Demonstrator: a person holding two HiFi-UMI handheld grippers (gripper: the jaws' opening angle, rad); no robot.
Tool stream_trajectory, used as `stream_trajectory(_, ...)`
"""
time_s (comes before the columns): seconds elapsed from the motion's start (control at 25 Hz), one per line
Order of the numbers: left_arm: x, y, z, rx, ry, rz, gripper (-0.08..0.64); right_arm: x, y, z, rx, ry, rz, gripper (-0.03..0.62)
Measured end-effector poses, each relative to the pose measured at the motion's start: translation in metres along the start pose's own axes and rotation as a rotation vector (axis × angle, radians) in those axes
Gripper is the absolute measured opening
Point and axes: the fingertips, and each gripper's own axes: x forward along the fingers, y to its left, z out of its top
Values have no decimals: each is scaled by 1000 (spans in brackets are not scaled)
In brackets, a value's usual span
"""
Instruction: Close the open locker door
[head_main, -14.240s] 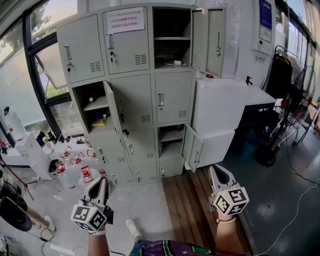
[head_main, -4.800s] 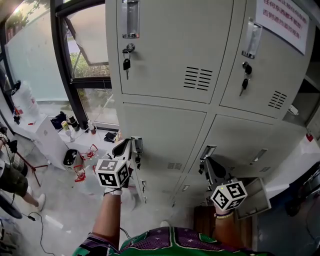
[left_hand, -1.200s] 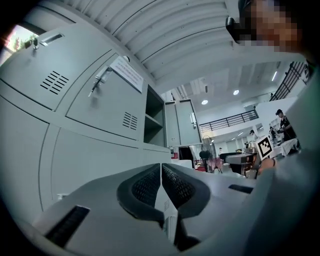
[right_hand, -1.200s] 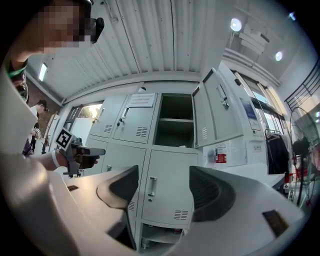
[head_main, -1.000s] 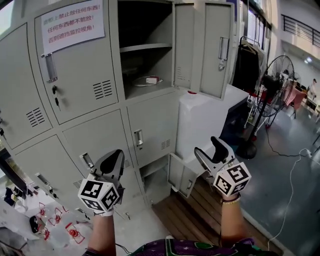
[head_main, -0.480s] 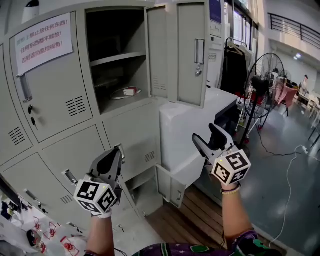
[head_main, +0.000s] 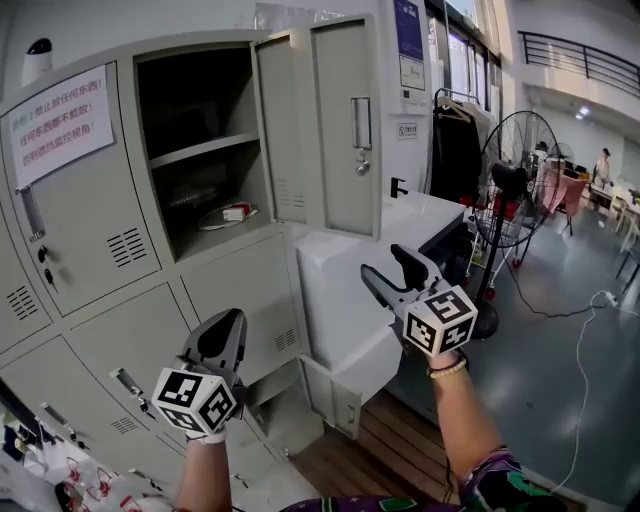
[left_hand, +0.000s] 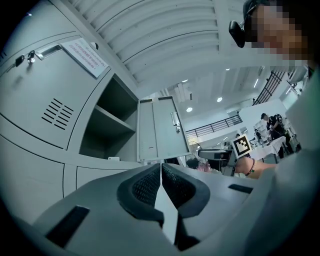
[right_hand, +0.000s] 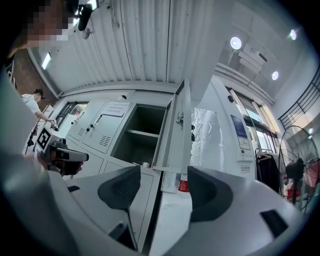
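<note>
The grey locker bank's top right compartment (head_main: 190, 150) stands open, and its door (head_main: 320, 130) is swung out toward me with a handle and lock (head_main: 361, 125) on its face. My right gripper (head_main: 385, 262) is open with nothing between its fingers, held below and right of that door without touching it. In the right gripper view the door (right_hand: 172, 132) stands edge-on above the gap between the jaws of the right gripper (right_hand: 162, 185). My left gripper (head_main: 226, 330) is shut and empty, low in front of closed doors. In the left gripper view the left gripper (left_hand: 161, 172) points up toward the open door (left_hand: 157, 132).
A small flat item (head_main: 230, 213) lies in the open compartment. A white cabinet (head_main: 350, 290) stands right of the lockers, under the door. A bottom locker door (head_main: 333, 395) also hangs open. A standing fan (head_main: 512, 170) and hanging clothes (head_main: 455, 140) are at the right.
The open top door has come nearer and more central in the head view. My right gripper has moved up and left toward it. The left gripper stays low and shut.
</note>
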Motion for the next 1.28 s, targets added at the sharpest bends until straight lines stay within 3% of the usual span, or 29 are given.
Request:
stream_trajectory(0.48, 24, -3, -1, 22, 14, 17, 29, 28, -35, -1, 56, -25, 18, 270)
stream_trajectory(0.84, 26, 2, -5, 30, 19, 43, 29, 41, -37, 11, 56, -91, 43, 206)
stream_trajectory(1.28, 18, 11, -8, 41, 39, 75, 29, 45, -29, 11, 63, -102, 41, 104)
